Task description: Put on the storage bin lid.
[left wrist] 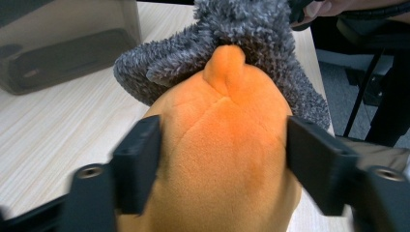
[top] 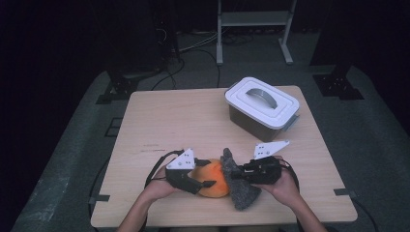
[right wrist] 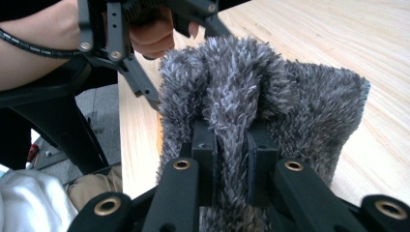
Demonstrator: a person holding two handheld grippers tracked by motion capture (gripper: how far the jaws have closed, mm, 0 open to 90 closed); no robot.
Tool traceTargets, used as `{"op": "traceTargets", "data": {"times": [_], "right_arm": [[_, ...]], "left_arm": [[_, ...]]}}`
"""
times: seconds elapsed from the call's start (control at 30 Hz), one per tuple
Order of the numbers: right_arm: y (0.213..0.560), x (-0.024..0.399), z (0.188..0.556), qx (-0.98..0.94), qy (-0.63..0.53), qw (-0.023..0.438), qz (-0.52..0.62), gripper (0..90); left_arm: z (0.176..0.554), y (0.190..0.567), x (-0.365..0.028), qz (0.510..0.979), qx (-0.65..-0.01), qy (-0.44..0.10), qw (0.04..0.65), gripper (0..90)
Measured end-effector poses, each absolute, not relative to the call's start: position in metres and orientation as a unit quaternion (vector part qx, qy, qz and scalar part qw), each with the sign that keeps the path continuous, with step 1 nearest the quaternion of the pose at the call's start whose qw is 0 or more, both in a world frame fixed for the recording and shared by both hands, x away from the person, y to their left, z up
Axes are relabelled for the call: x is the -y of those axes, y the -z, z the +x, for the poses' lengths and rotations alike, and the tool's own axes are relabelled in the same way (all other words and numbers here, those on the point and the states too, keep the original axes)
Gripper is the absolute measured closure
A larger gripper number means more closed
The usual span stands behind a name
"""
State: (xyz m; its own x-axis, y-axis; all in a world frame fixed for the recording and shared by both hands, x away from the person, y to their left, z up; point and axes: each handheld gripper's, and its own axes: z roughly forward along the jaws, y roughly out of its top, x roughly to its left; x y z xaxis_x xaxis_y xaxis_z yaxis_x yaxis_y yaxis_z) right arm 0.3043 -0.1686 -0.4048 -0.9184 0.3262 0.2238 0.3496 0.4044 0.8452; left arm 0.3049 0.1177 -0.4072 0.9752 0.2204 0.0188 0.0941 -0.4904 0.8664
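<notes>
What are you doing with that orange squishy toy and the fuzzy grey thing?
A person sits at the wooden table with tongs in each hand. The left tongs have their jaws on either side of the orange plush toy, close against it. The right tongs pinch a fold of the fuzzy grey cloth that lies against the toy. A closed white-lidded storage box waits at the back of the table.

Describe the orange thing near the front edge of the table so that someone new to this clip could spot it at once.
On the light wooden table, look at the near edge, well in front of the lidded white-topped box. There, between the person's two grippers, lies a rounded orange plush toy with a small nub at one end. It is smooth and bright, unlike the shaggy grey fabric that touches it.
</notes>
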Motion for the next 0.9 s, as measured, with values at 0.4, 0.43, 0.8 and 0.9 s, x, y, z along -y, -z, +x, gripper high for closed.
{"op": "traceTargets", "data": {"times": [0.4,0.43,0.8,0.9], "right_arm": [[0.412,0.178,0.312,0.841,0.495,0.012,-0.216,76.8],[0.413,0.179,0.312,0.842,0.493,0.012,-0.218,76.8],[0.405,0.185,0.312,0.837,0.499,-0.005,-0.225,77.6],[0.396,0.182,0.307,0.828,0.520,-0.003,-0.209,77.5]], "left_arm": [[0.308,0.408,-0.119,0.863,-0.100,-0.043,0.494,24.2],[0.308,0.408,-0.120,0.862,-0.096,-0.040,0.496,26.2],[0.307,0.410,-0.117,0.864,-0.100,-0.054,0.491,34.2],[0.306,0.410,-0.114,0.864,-0.096,-0.052,0.491,34.1]]}}
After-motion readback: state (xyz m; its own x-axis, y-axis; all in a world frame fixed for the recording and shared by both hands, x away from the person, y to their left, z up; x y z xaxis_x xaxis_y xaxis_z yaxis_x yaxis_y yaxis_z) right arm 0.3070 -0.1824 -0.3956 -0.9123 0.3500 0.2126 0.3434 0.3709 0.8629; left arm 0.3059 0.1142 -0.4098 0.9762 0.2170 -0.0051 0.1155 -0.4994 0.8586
